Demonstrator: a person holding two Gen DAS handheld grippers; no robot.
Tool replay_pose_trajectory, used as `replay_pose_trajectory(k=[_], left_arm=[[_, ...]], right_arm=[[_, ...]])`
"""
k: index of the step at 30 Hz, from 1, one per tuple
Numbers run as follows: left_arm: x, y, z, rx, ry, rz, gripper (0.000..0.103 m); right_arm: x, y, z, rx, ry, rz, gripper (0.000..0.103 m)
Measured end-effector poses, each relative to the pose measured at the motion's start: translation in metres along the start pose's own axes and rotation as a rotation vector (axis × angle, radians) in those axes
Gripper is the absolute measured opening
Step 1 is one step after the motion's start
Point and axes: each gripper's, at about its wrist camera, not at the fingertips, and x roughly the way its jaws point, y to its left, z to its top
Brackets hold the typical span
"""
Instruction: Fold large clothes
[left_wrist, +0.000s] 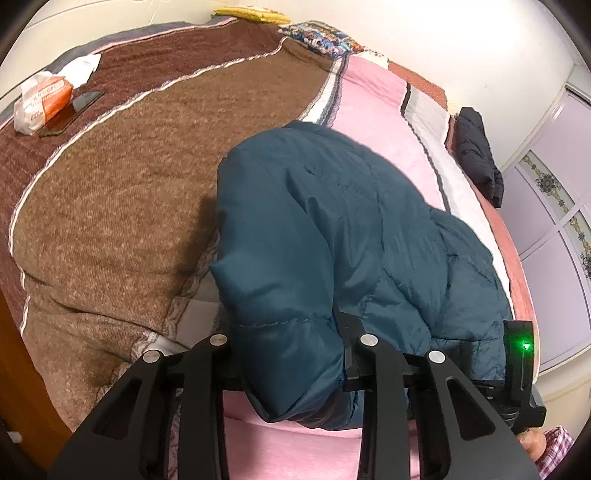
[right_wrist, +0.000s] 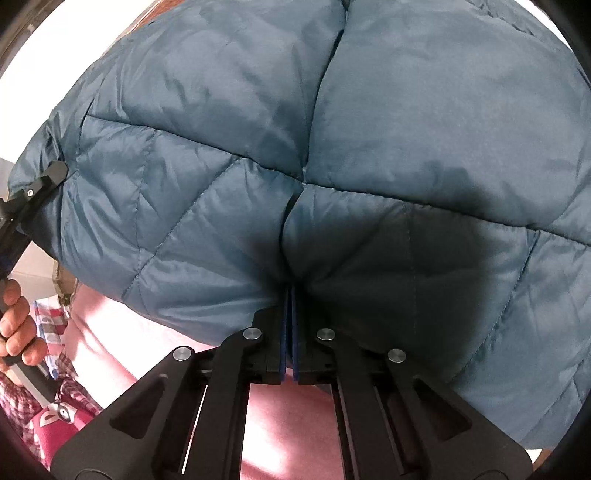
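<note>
A teal quilted puffer jacket (left_wrist: 332, 221) lies bunched on the bed. My left gripper (left_wrist: 284, 332) is shut on a thick fold at the jacket's near edge, which bulges out between its two black fingers. The right wrist view is filled with the jacket (right_wrist: 258, 129). My right gripper (right_wrist: 290, 295) is shut there, its blue pads together and its tips buried in a puckered seam of the jacket. The left gripper's finger (right_wrist: 48, 177) shows at the jacket's left edge, with a hand (right_wrist: 14, 325) on its handle. The right gripper's body (left_wrist: 519, 350), with a green light, shows at the jacket's right.
A brown blanket (left_wrist: 129, 203) covers the bed's left half and a pink sheet (left_wrist: 369, 92) the right. An orange tissue pack (left_wrist: 40, 103) and a phone (left_wrist: 74, 110) lie far left. A black garment (left_wrist: 476, 155) sits at the far right edge, near wardrobe doors (left_wrist: 554, 203).
</note>
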Motion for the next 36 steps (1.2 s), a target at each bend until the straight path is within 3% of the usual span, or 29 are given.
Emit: replay_pose_trajectory(k=[7, 17, 19, 21, 23, 25, 27, 29, 31, 36], left_arm=[[-0.033, -0.035, 0.003, 0.091, -0.101, -0.059, 0.028], [-0.072, -0.168, -0.021, 0.493, -0.222, -0.183, 0.028], [-0.075, -0.193, -0.03, 0.584, -0.249, -0.193, 0.028], [-0.074, -0.214, -0.039, 0.657, -0.258, -0.211, 0.028], [-0.071, -0.229, -0.046, 0.704, -0.258, -0.224, 0.028], [-0.066, -0.242, -0.053, 0.745, -0.246, -0.251, 0.028], [-0.062, -0.257, -0.065, 0.801, -0.233, -0.272, 0.028], [-0.057, -0.27, -0.073, 0.847, -0.214, -0.293, 0.028], [-0.047, -0.283, -0.082, 0.895, -0.192, -0.313, 0.028], [-0.024, -0.31, -0.101, 0.998, -0.144, -0.352, 0.028]], right_arm=[[-0.007, -0.014, -0.015, 0.032, -0.049, 0.065, 0.0], [-0.011, -0.046, -0.032, 0.126, -0.076, 0.211, 0.002], [-0.03, -0.059, -0.044, 0.189, -0.07, 0.27, 0.005], [-0.067, -0.069, -0.064, 0.183, -0.143, 0.309, 0.005], [-0.108, -0.087, -0.085, 0.177, -0.258, 0.273, 0.006], [-0.143, -0.118, -0.104, 0.203, -0.373, 0.172, 0.01], [-0.162, -0.17, -0.122, 0.33, -0.443, 0.054, 0.019], [-0.16, -0.213, -0.137, 0.462, -0.444, 0.027, 0.019], [-0.152, -0.235, -0.145, 0.528, -0.438, 0.054, 0.019], [-0.131, -0.245, -0.142, 0.583, -0.428, 0.108, 0.019]])
